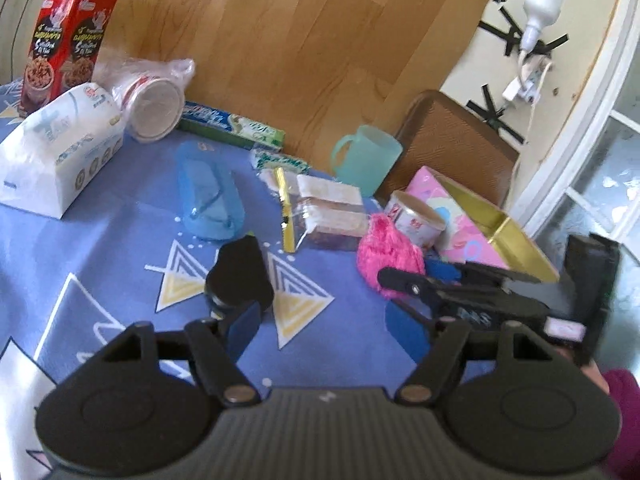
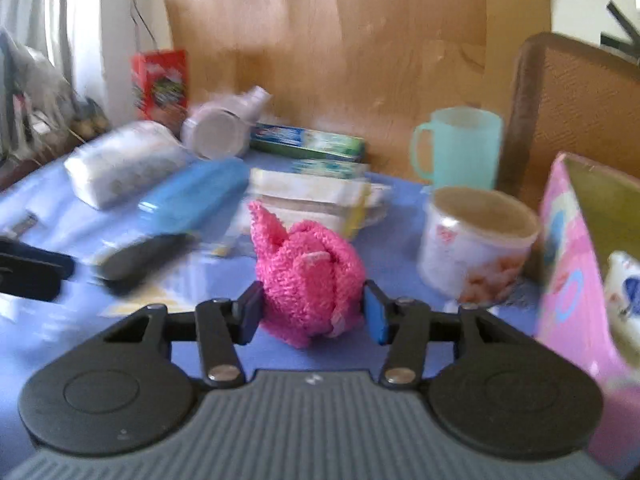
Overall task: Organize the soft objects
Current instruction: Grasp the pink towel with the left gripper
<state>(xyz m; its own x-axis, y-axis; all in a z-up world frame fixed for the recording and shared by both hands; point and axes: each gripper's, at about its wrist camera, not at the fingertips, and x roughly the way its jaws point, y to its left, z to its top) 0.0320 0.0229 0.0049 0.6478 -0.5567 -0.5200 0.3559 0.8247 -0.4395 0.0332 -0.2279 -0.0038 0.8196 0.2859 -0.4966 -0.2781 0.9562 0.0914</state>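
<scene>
A fluffy pink cloth (image 2: 308,284) lies bunched on the blue tablecloth (image 2: 400,264). My right gripper (image 2: 312,314) has a pad touching it on each side, so it is shut on the cloth. In the left wrist view the same pink cloth (image 1: 384,256) shows at the right, with the right gripper (image 1: 416,276) around it. My left gripper (image 1: 324,332) is open over the tablecloth (image 1: 120,260) with nothing between its pads. A black object (image 1: 240,276) lies just beyond its left finger. Right of the cloth stands an open pink box (image 2: 572,260) with a white soft pack (image 2: 624,292) inside.
On the table are a white tissue pack (image 1: 60,152), a blue case (image 1: 210,196), a clear bag of pads (image 1: 328,208), a teal mug (image 1: 368,158), a white cup (image 1: 416,216), a toothpaste box (image 1: 232,126) and a red carton (image 1: 64,40). A brown tray (image 1: 452,144) leans against the wooden wall.
</scene>
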